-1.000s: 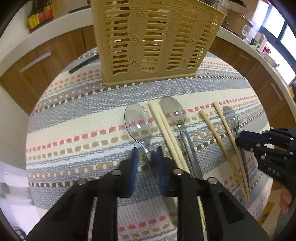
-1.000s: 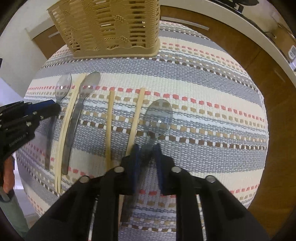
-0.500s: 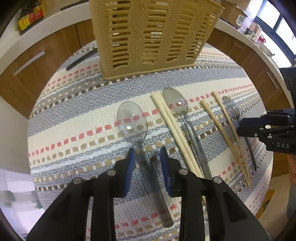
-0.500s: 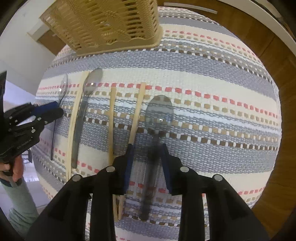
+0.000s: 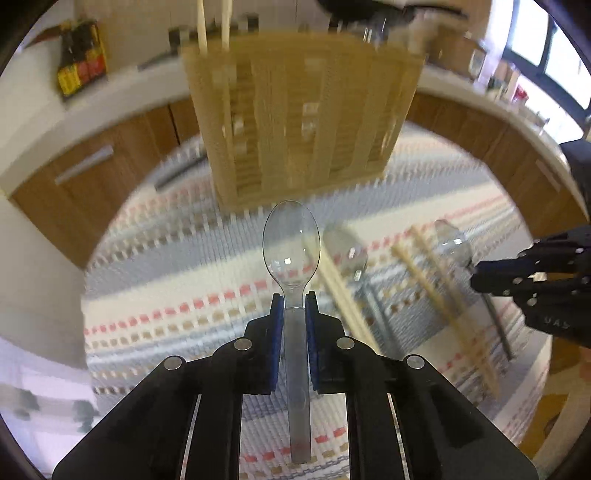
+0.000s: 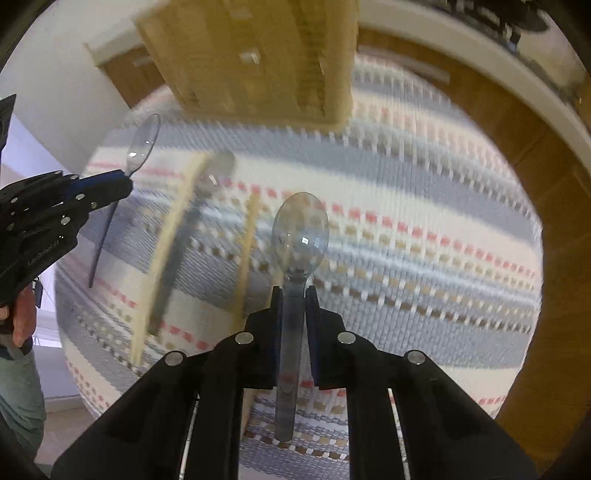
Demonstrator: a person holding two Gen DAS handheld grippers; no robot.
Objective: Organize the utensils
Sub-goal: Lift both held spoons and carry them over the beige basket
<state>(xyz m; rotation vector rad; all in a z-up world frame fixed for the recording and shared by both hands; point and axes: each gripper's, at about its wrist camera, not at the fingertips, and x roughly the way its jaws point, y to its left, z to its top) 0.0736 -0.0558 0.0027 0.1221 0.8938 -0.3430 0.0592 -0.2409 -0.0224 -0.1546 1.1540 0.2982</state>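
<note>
My left gripper (image 5: 294,303) is shut on a clear plastic spoon (image 5: 291,246) and holds it lifted, bowl forward, toward the tan slatted basket (image 5: 303,122). My right gripper (image 6: 294,297) is shut on a smoky clear spoon (image 6: 300,236), also lifted off the striped cloth (image 6: 424,206). The basket (image 6: 258,55) stands at the back in the right wrist view. A third spoon (image 5: 345,246) and pale chopsticks (image 5: 424,280) lie on the cloth. Each gripper shows in the other's view: the right one (image 5: 476,275), the left one (image 6: 123,186).
Two chopsticks (image 5: 212,22) stand upright in the basket's left side. The round table's edge falls away on all sides. Wooden cabinets (image 5: 92,162) and a white counter with bottles (image 5: 79,70) curve behind. The view is motion-blurred.
Both grippers closed on their spoons and lifted them off the cloth. Both have moved forward toward the basket.
</note>
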